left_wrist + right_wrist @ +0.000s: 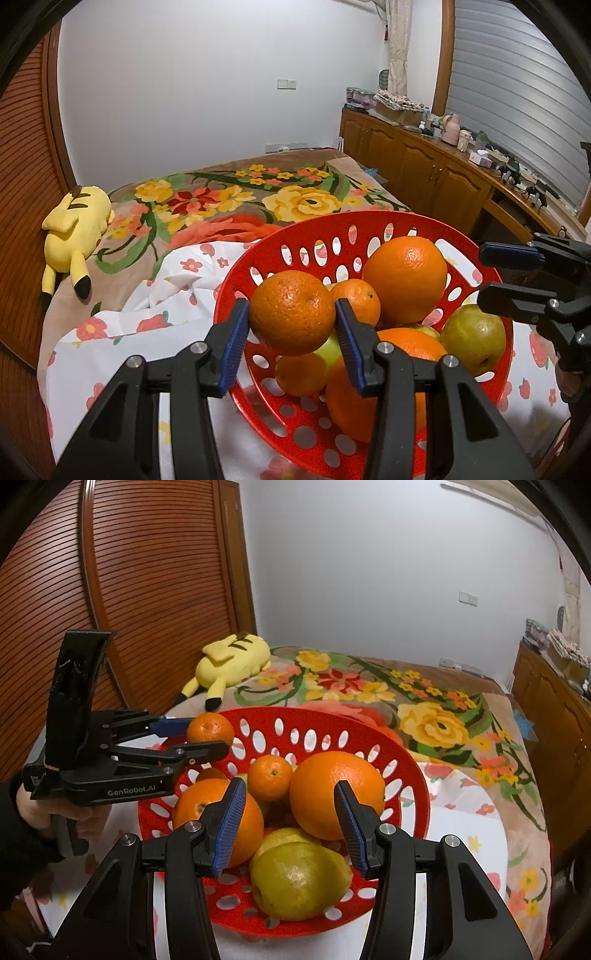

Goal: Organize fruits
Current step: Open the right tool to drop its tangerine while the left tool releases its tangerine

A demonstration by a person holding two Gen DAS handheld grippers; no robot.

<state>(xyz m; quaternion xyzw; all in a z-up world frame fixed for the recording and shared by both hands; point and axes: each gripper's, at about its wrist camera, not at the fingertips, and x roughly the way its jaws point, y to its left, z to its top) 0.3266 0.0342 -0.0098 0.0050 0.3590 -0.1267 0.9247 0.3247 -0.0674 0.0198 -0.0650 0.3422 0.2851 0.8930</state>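
A red perforated basket (258, 266) (413, 775) stands on a white flowered cloth on the bed. It holds several oranges, among them a big orange (404, 278) (332, 790), and yellow-green pears (474, 341) (299, 878). My left gripper (291, 319) (201, 736) is shut on a small orange (291, 310) (209, 728) and holds it above the basket's left rim. My right gripper (290, 812) (484, 275) is open and empty, its jaws above the fruit at the basket's near right side.
A yellow plush toy (75, 230) (232, 659) lies on the floral blanket (295, 195) by the wooden slatted wall (147, 590). A wooden cabinet (424, 166) with clutter runs along the right, under a window blind.
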